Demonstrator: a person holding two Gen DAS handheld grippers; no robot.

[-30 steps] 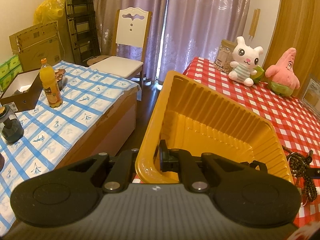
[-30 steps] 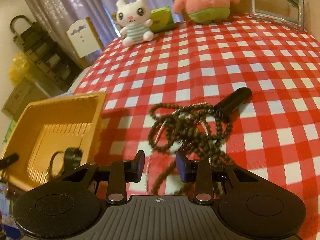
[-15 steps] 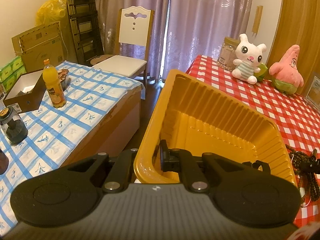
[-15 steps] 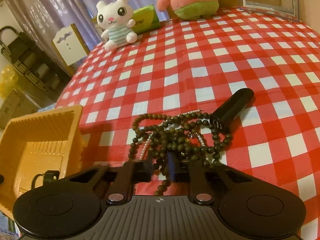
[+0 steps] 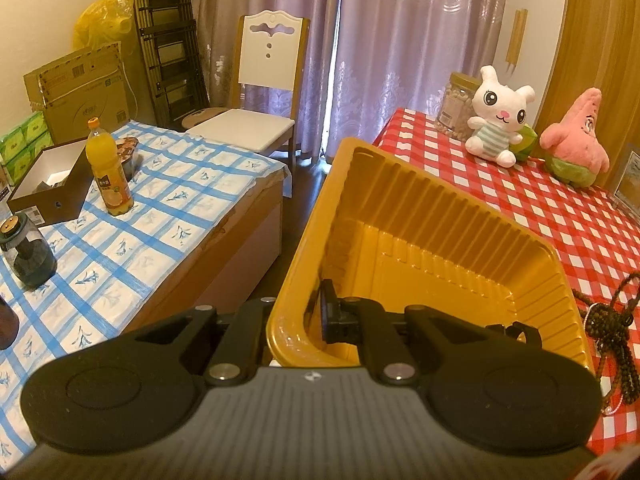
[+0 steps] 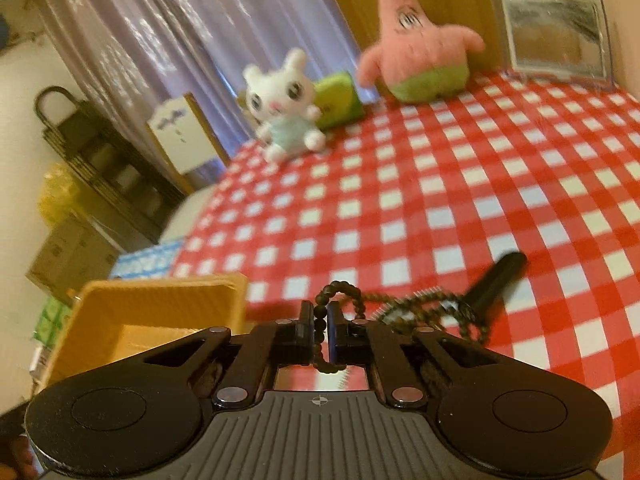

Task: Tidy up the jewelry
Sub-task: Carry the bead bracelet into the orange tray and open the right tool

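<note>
My left gripper (image 5: 298, 320) is shut on the near rim of a yellow plastic tray (image 5: 432, 216), holding it at the edge of the red checked table (image 5: 560, 208). A small dark item (image 5: 520, 330) lies inside the tray. My right gripper (image 6: 320, 326) is shut on a strand of the dark bead necklace (image 6: 424, 306) and lifts it off the cloth; the rest trails right towards a black stick-shaped object (image 6: 496, 276). The beads also show in the left wrist view (image 5: 612, 320), right of the tray. The tray shows in the right wrist view (image 6: 160, 304), to the left.
A white bunny plush (image 6: 284, 104), a pink star plush (image 6: 420, 56), a green box (image 6: 338, 98) and a picture frame (image 6: 556, 40) stand at the table's far side. To the left is a blue-checked table (image 5: 132, 232) with a juice bottle (image 5: 108, 172), and a chair (image 5: 260, 100).
My right gripper has closed on the bead strand and risen, pulling the necklace up and towards the tray. The left gripper keeps its hold on the tray, barely moved.
</note>
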